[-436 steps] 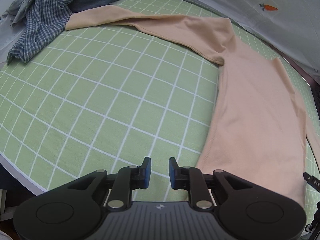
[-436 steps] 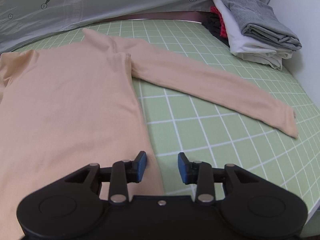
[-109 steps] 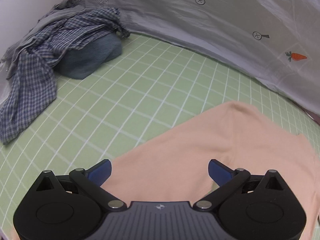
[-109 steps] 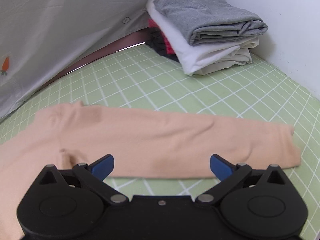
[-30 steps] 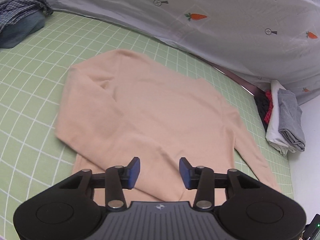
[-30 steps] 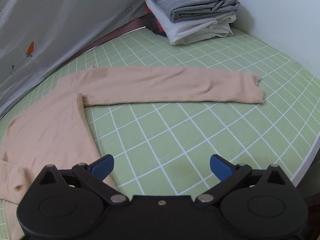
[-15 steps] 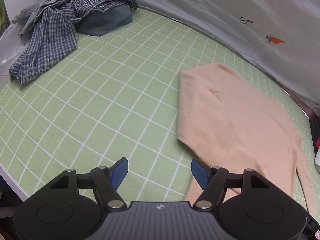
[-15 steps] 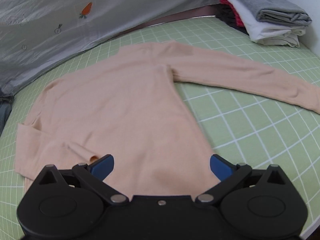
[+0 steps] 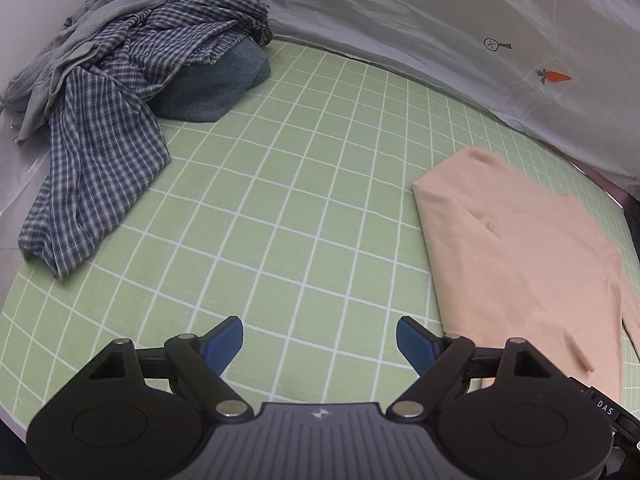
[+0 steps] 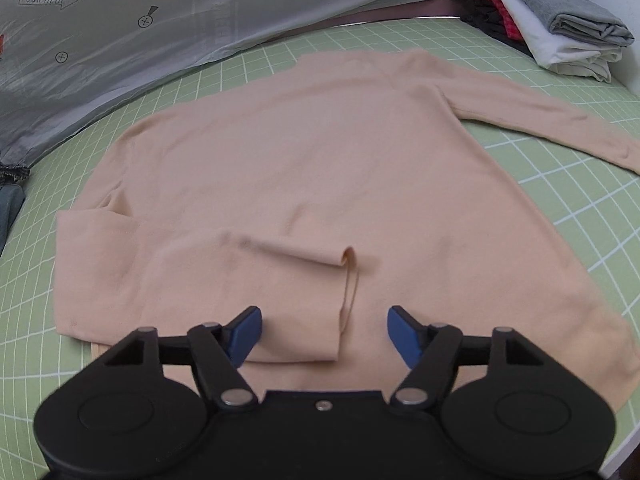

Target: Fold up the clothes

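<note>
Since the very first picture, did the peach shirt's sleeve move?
Yes. The left sleeve, once stretched toward the plaid shirt pile, now lies folded across the peach shirt.

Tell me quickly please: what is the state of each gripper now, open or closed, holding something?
Left gripper: open, holding nothing, over the green grid sheet.
Right gripper: open, holding nothing, over the peach shirt.

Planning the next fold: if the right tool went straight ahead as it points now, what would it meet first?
Most likely the folded-in sleeve cuff of the peach long-sleeve top, which lies just ahead of the open right tool; depth is hard to judge.
</note>
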Motion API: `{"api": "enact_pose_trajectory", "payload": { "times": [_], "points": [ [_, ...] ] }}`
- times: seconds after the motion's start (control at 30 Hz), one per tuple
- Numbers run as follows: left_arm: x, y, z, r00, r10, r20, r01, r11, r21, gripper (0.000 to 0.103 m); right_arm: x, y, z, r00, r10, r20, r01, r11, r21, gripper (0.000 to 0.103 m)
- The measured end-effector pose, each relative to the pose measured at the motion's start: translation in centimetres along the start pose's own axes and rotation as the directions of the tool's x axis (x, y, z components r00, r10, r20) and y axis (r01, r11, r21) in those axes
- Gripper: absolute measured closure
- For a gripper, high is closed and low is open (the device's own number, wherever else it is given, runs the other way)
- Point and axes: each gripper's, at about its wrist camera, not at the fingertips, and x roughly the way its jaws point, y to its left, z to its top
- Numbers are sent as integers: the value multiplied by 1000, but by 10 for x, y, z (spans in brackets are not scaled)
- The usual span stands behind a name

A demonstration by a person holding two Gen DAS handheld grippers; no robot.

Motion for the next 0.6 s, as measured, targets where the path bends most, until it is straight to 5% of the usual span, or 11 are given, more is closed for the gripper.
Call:
{"api": "enact_pose_trajectory", "payload": {
  "times": [0.13,0.27,0.6],
  "points": [
    [5,8,7,1000,-7,-7,7,1000,17,19,-1,9,-2,1000,-5,28,5,1000,-9,61],
    [9,5,9,1000,-15,-15,15,1000,6,19,-4,5,0,999,-6,43,6,1000,6,101],
    [25,-49,-7,999,-30,-41,25,994,-104,19,-35,-24,55,982,122,143,-105,987,-125,101]
  ]
}}
